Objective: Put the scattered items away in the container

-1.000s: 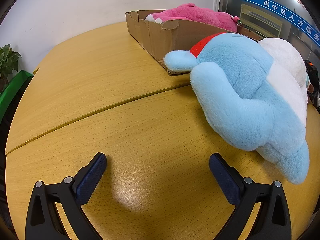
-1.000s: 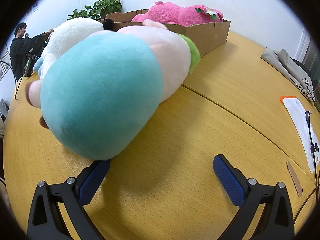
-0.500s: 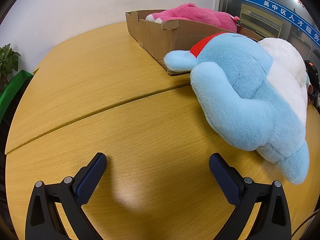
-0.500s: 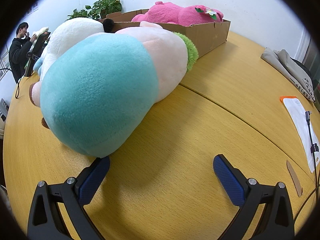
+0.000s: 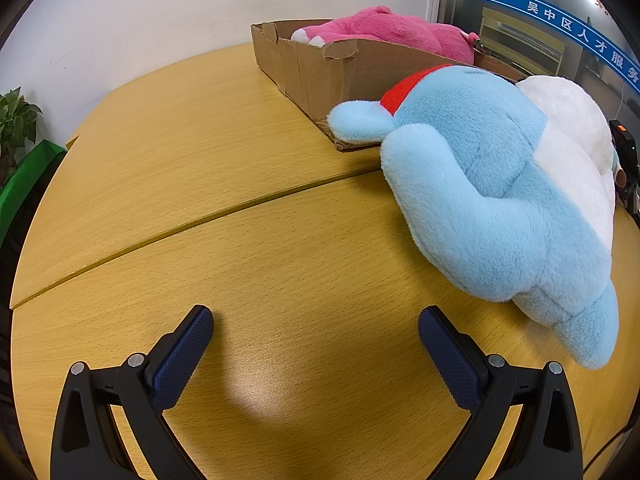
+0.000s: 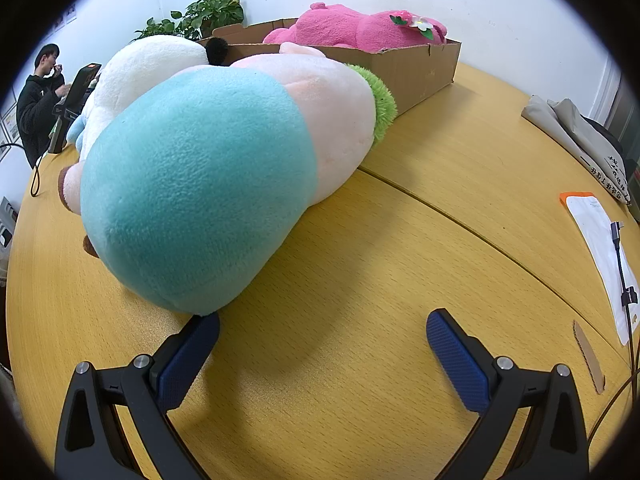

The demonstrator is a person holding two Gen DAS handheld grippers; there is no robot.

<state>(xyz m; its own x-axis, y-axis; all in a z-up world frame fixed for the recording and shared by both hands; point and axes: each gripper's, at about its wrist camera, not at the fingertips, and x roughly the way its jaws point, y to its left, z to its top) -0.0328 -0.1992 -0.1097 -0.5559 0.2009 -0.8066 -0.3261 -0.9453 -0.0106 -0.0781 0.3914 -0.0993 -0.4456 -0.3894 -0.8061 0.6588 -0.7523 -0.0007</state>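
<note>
A cardboard box (image 5: 320, 76) stands at the back of the wooden table with a pink plush (image 5: 396, 30) lying in it; box (image 6: 416, 72) and pink plush (image 6: 352, 26) also show in the right wrist view. A light-blue plush with a red collar (image 5: 492, 200) lies right of my open, empty left gripper (image 5: 316, 332). A teal-and-pink plush with a green tuft (image 6: 216, 176) lies in front of the box, and a white plush (image 6: 140, 72) lies behind it. My right gripper (image 6: 322, 334) is open and empty, its left fingertip (image 6: 200, 340) at the teal plush's near end.
A grey folded bag (image 6: 576, 140), a white-and-orange pouch (image 6: 600, 248) with a cable (image 6: 622, 272), and a cardboard scrap (image 6: 588, 356) lie on the right. A person (image 6: 38, 108) with a device stands at far left. Potted plants (image 6: 200, 16) stand behind the box.
The teal plush has shifted slightly left in the right wrist view, as the right gripper eased a little to the right. The left wrist view is unchanged.
</note>
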